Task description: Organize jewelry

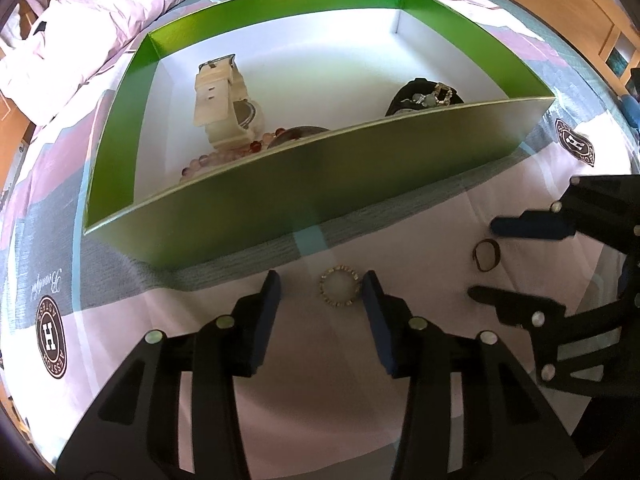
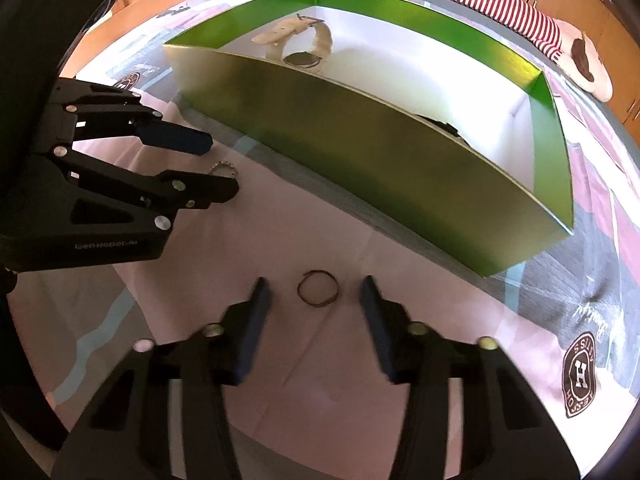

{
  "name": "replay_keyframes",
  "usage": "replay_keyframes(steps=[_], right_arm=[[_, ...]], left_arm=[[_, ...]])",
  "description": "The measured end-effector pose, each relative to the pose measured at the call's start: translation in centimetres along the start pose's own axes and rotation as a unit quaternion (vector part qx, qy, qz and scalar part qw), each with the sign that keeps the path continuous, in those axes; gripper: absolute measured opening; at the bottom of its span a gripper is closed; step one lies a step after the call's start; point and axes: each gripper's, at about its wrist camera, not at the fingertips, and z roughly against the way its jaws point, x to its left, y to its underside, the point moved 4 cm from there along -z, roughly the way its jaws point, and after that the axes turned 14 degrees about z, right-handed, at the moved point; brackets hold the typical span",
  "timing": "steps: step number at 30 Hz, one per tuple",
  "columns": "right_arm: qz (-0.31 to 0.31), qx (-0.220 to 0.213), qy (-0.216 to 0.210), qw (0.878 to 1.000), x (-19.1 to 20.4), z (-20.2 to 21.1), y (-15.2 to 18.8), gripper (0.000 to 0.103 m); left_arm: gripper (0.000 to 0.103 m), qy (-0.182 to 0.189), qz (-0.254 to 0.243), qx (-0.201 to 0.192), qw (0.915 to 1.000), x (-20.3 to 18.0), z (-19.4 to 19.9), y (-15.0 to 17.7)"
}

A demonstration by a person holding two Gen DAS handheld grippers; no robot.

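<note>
Left wrist view: open left hand-held gripper [image 1: 322,290] straddles a gold studded ring [image 1: 339,286] (flat, ungripped).

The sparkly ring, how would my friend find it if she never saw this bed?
Find the big green box on the patterned bedspread. On the pink patch in front of its near wall lie two rings, each between a gripper's open fingers. The sparkly ring lies inside the left gripper and has a studded gold rim; the plain ring is a thin dark band.

I see a bed [image 1: 420,216] with a patterned sheet; on it lie a green box [image 1: 320,184], a gold ring [image 1: 339,286], a dark ring [image 2: 318,288], and, far back, probably a pillow [image 1: 92,28].
</note>
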Motion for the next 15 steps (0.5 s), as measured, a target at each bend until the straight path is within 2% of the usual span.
replay_keyframes(steps=[1,9,13,15], right_arm=[[-0.001,0.0,-0.002,1.0,0.0,0.0,-0.1,0.022],[-0.006,-0.014,-0.005,1.0,-0.4,0.9,-0.5,0.021],[-0.017,-0.075,-0.021,0.997,-1.3,3.8,-1.6,0.021],[-0.032,-0.122,-0.016,0.992,-2.4,5.9,-2.4,0.021]], left_arm=[[0.023,0.005,0.002,0.0,1.0,0.0,0.1,-0.1],[0.021,0.017,-0.001,-0.014,0.9998,-0.1,1.1,-0.4],[0.021,0.057,-0.006,-0.053,0.997,-0.5,4.1,-1.1],[0.021,0.087,-0.009,-0.093,0.9918,-0.5,6.4,-1.8]])
